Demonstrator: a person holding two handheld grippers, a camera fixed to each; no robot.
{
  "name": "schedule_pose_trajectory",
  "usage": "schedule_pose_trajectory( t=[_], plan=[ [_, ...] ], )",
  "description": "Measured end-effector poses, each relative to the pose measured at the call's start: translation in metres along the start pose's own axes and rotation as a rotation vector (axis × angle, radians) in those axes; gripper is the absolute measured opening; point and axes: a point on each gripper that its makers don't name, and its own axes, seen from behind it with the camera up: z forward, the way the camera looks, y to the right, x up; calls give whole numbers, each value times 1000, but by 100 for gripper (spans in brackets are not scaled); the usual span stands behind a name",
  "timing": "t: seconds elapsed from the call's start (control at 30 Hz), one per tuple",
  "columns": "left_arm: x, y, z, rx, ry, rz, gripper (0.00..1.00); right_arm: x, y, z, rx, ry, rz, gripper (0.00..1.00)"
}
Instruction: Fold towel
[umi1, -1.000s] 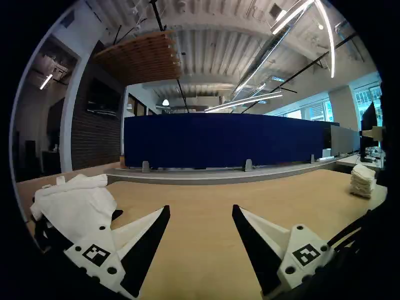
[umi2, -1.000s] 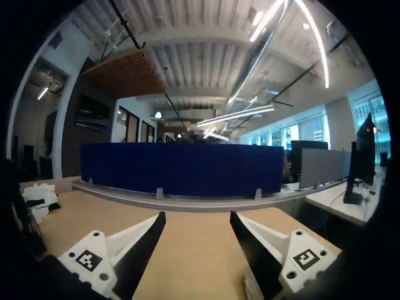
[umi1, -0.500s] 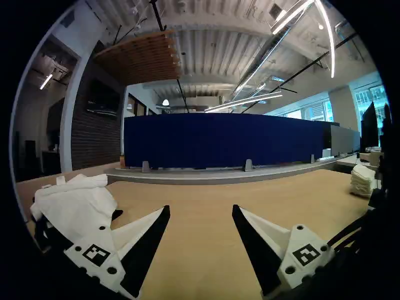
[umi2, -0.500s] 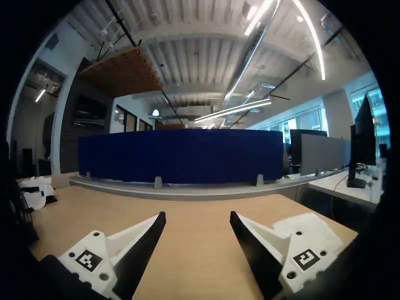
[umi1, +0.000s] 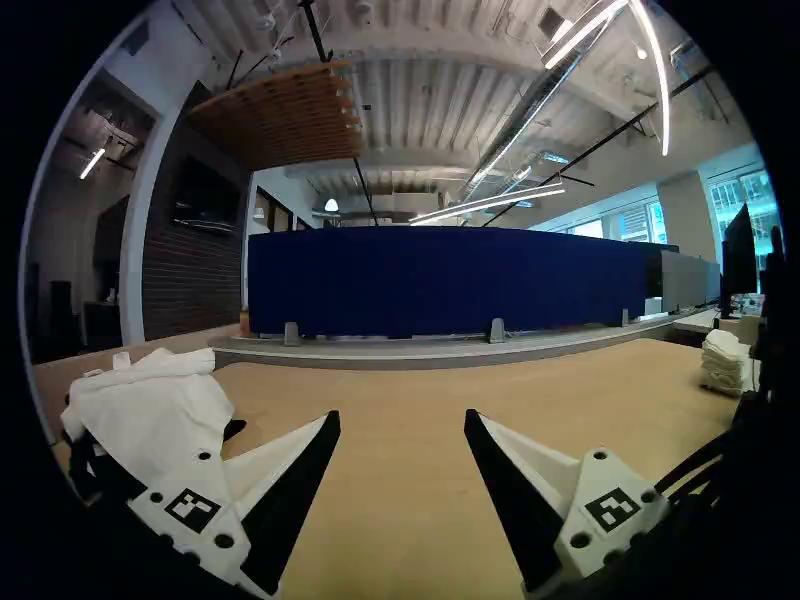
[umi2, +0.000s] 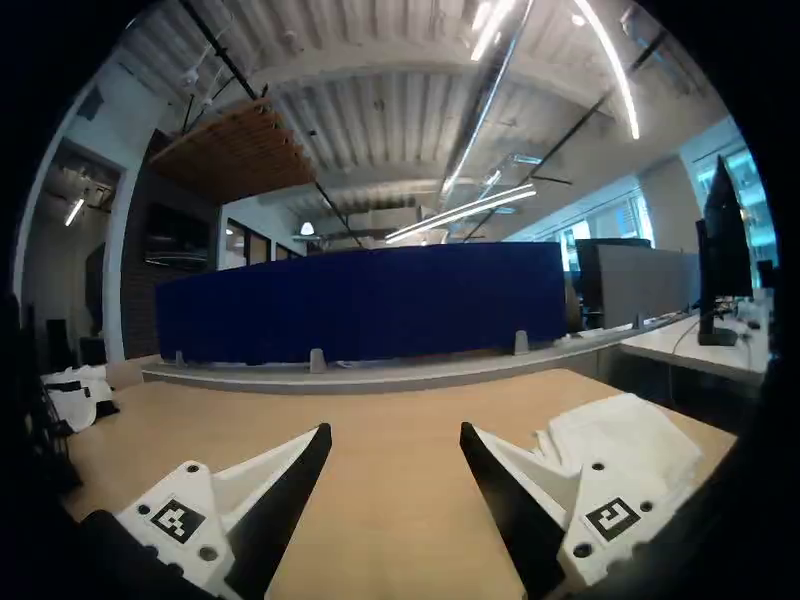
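Left gripper view: the left claw (umi1: 401, 414) is released, its two black-edged white fingers set wide apart with bare pale wooden worktop (umi1: 400, 375) between them. A crumpled white towel (umi1: 150, 410) lies on the worktop at the lower left of the frame, just behind the finger on that side; whether cloth and finger touch cannot be told. A stack of folded white towels (umi1: 725, 360) sits at the far right edge of the frame, well apart from the crumpled one. A long dark blue partition panel (umi1: 450, 280) runs across the middle of the frame along the worktop's far edge, and a slatted wooden ceiling panel (umi1: 280, 110) hangs at the upper left.

Right gripper view: the right claw (umi2: 395, 428) is likewise released, fingers spread, nothing between them but worktop (umi2: 390, 415). The stack of folded white towels (umi2: 620, 435) lies at the lower right of the frame, just behind the finger on that side. The crumpled white towel (umi2: 75, 395) shows at the far left edge. The partition panel (umi2: 360, 305) crosses the centre, and a dark monitor (umi2: 722, 250) stands at the right edge
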Motion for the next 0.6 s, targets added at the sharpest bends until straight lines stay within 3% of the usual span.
schedule_pose_trajectory(
  t=[0.6],
  plan=[
    [0, 1, 1, 0, 0, 0, 92, -12, -2, 1, -6, 4, -51, 100]
  ],
)
